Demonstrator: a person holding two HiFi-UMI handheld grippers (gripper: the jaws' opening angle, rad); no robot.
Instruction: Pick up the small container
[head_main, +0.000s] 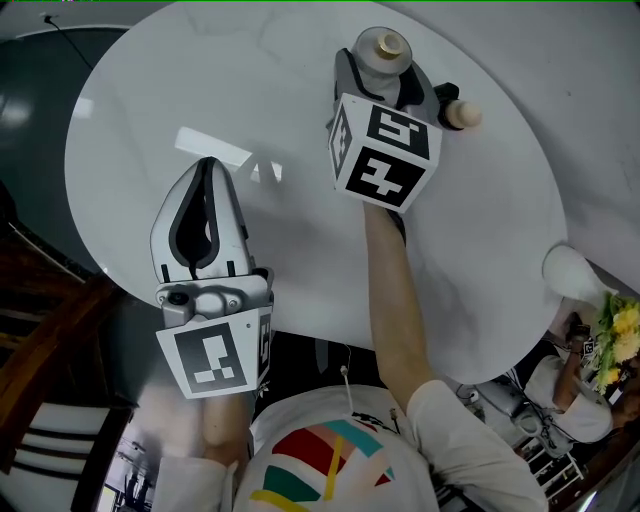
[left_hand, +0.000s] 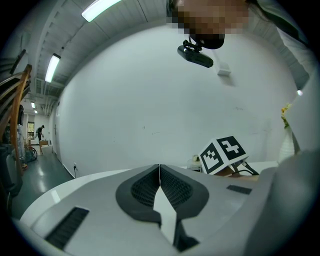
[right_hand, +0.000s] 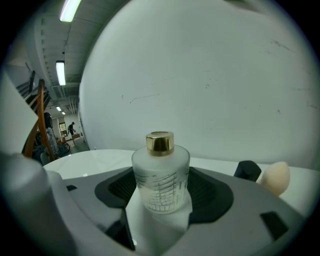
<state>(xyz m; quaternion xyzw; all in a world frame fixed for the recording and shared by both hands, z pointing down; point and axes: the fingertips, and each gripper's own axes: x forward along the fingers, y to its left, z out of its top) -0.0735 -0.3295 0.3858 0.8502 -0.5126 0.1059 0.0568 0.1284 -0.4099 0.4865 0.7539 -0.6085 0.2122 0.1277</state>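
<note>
A round white table (head_main: 180, 90) was seen from above, with a person's two arms reaching over it. At the far side, the right gripper (head_main: 383, 78) had its jaws closed against the sides of the small container (right_hand: 161, 175) — a frosted bottle with a gold cap (right_hand: 160, 142), standing upright between the dark pads. Whether its base had left the table could not be told. Just to its right lay a cream egg-shaped thing (head_main: 464, 115) beside a black piece (right_hand: 247, 170). The left gripper (head_main: 207, 168) hung over the near left part of the table, its jaws pressed together on nothing. A white vase (head_main: 570, 272) with yellow flowers (head_main: 622, 330) stood at the table's right edge.

The likely risk lay in the hold. The bottle looked smooth and round, and the pads seemed to meet it on its lower body, so a loose squeeze or a quick tilt could let it slip or tip. A swing to the right might also knock the egg-shaped thing — it sat close.
</note>
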